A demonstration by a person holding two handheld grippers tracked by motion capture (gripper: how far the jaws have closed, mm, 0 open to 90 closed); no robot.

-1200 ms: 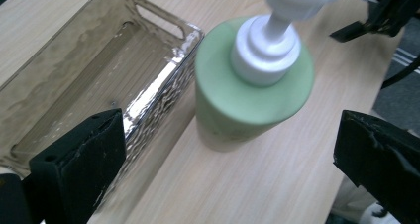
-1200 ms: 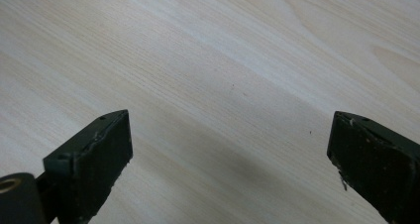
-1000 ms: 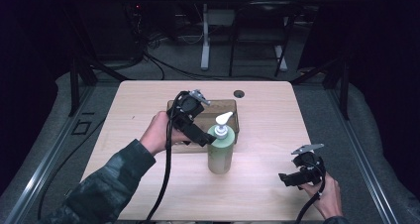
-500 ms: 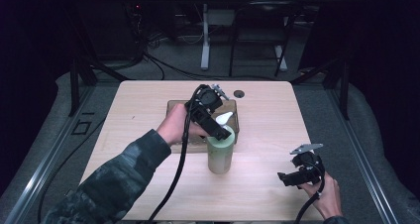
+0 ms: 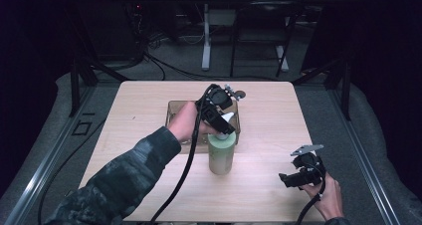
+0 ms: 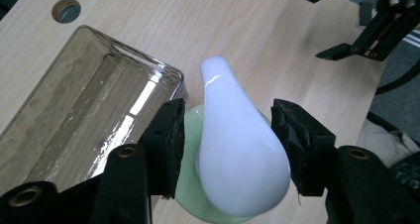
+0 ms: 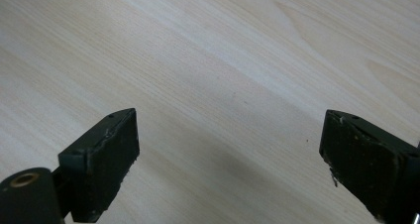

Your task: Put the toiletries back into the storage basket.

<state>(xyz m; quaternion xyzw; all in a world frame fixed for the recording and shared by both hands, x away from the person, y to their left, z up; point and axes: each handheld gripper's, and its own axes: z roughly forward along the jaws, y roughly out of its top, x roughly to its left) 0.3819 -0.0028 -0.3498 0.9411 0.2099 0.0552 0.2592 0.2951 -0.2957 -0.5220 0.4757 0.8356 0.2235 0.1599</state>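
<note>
Since the earlier frames the left tongs (image 5: 222, 121) have travelled from beside the bottle's near-left flank up over its top, while the right tongs (image 5: 294, 177) have stayed at the desk's near right corner.

In the high view, the pale green bottle (image 5: 220, 154) stands upright near the middle of the desk (image 5: 144, 105), just in front of a clear tray (image 5: 175, 110). The left hand (image 5: 188, 123) reaches in from the lower left, sleeve in a dark mottled pattern, and sets its tongs down over the white pump head (image 5: 227, 117). A small dark hole (image 5: 241, 93) sits in the desk surface beyond the tray. The right hand (image 5: 326, 197) holds its tongs low over bare wood, well apart from the bottle.

In the left gripper view, the two black jaws stand spread on either side of the white pump head (image 6: 237, 149), a visible gap on the right side and the left jaw close by it (whether that pad touches is hard to tell). The green bottle's shoulder (image 6: 190, 184) shows beneath. The clear tray (image 6: 89, 110) lies to the left, the hole (image 6: 66, 10) beyond it, and the other tongs (image 6: 337, 23) show at the upper right.

In the right gripper view, the jaws are spread wide over plain desk (image 7: 213, 85), with nothing between them.
</note>
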